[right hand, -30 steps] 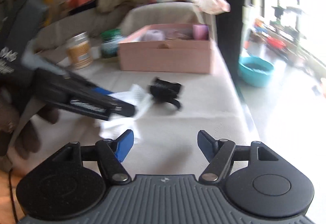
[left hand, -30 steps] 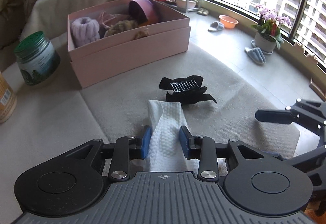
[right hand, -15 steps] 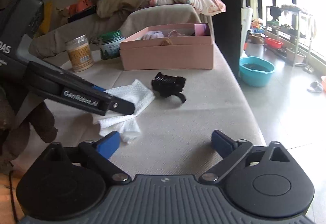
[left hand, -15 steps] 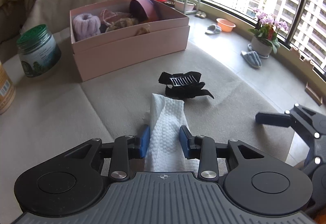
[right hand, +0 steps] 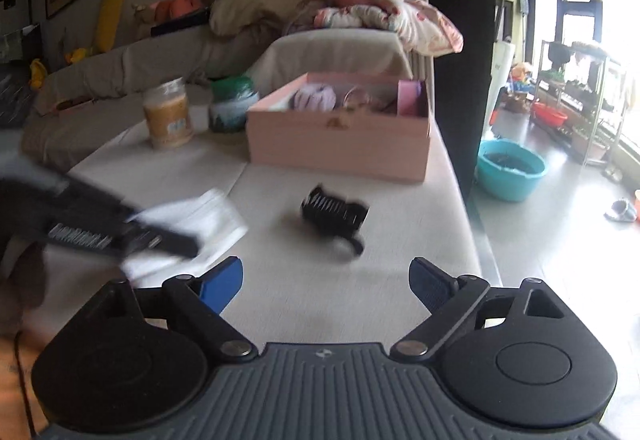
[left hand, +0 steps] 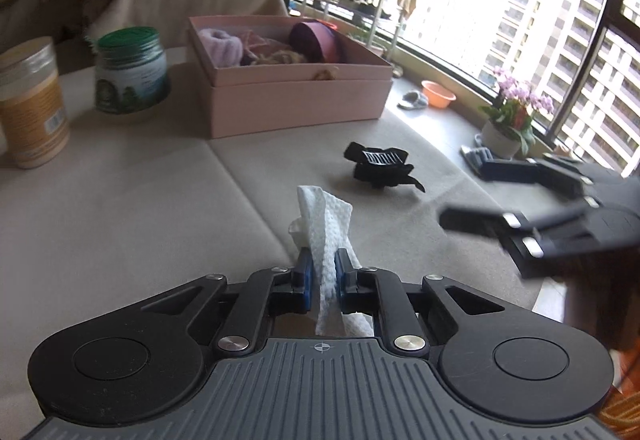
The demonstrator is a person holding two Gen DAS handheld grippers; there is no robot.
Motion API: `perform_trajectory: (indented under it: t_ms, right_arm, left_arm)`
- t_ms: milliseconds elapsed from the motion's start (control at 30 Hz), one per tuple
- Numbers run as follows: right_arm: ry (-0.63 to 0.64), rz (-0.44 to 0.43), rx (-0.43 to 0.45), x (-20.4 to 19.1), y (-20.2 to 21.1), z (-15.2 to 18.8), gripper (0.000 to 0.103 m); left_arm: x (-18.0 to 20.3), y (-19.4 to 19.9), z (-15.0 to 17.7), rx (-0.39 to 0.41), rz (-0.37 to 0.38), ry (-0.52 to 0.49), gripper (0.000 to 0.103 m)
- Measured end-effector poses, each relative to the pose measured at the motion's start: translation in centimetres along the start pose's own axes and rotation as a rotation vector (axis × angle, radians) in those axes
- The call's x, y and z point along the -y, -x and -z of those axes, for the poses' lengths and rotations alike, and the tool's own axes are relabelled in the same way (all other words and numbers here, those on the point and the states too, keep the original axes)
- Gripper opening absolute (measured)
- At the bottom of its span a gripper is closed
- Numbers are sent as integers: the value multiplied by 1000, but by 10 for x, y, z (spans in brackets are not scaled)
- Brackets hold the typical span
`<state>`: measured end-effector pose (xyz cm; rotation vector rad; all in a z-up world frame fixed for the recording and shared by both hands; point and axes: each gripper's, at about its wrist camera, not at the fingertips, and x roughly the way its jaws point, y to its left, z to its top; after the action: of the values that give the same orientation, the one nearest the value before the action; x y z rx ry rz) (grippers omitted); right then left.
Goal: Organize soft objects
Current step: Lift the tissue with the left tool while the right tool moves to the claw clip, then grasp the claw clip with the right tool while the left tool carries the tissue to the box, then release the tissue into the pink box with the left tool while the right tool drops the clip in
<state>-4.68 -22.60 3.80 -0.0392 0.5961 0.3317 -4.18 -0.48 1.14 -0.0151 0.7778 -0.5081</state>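
the white paper towel [left hand: 326, 240] is clamped at lower centre by the left gripper [left hand: 320, 276], just squeezed closed. the right gripper [right hand: 326, 282] is spread wide, empty, having narrowed slightly.

Sunlit curved windows [left hand: 520, 19] (towers outside)

Left tool [left hand: 321, 274] now clamped on white cloth [left hand: 326, 217], cloth bunched upright

Left claw [left hand: 321, 274] pinches white cloth [left hand: 326, 224] — seemingly lifted.
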Motion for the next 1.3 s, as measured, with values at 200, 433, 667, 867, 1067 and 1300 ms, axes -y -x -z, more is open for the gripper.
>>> perform_trajectory:
  t_ms: [200, 433, 667, 867, 1067, 1300]
  right_arm:
    - [-60, -30, -100, 6, -61, -28, 77]
    - [36, -17, -114, -4, -49, -40, 42]
    - [9, -15, 67, 7, 3, -99, 42]
    - [-7, 45, 142, 24, -19, -152, 42]
    - [-51, 63, 87, 43, -68, -173, 42]
    - [-104, 48, 18, 56, -105, -178, 42]
  left_arm:
    - [-4, 15, 3, 28, 1, 5, 14]
    - [-22, 45, -25, 149, 20, 27, 14]
    - [-26, 49, -123, 417, 77, -24, 14]
    - [-48, -32, -196, 371, 128, 85, 19]
    - [-63, -125, -206, 165, -55, 48, 20]
    - [-79, -131, -200, 51, -125, -58, 19]
